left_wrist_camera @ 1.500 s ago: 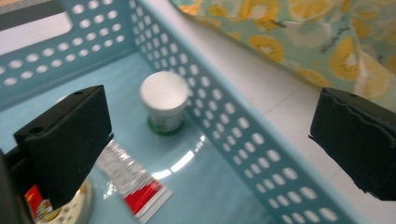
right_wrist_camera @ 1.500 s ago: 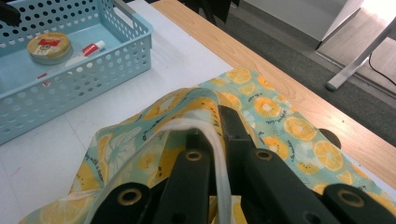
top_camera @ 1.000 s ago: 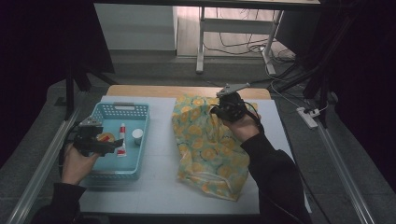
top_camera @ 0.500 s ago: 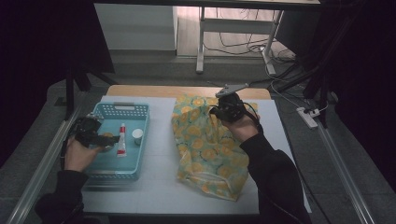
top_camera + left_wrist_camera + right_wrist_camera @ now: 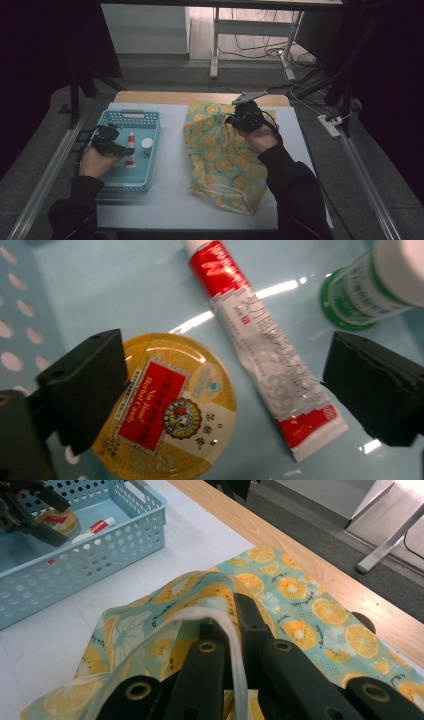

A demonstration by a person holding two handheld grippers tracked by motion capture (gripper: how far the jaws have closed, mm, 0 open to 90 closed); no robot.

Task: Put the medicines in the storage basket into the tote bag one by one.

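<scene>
The blue basket [image 5: 150,120] is sitting left of the orange-print bag [image 5: 220,155] on the table [image 5: 170,195]. Inside it, the left tool [image 5: 220,385] is hovering with jaws apart, straddling a yellow tin [image 5: 170,410] and red tube [image 5: 260,350], a green bottle [image 5: 370,285] just beyond. The right tool [image 5: 222,625] is clamping the bag's rim.

In the left gripper view, the round yellow tin [image 5: 167,412] carries a red label reading "Nin Jiom" and "Herbal Candy", with smaller Chinese characters beside it that are too small to make out; the red, white and silver tube [image 5: 260,347] bears large grey digits "999" near its crimped end, white lettering on its red upper part that cannot be read clearly, and a line of Chinese characters along its middle; the green-labelled bottle [image 5: 372,287] has fine print too blurred to read.
</scene>
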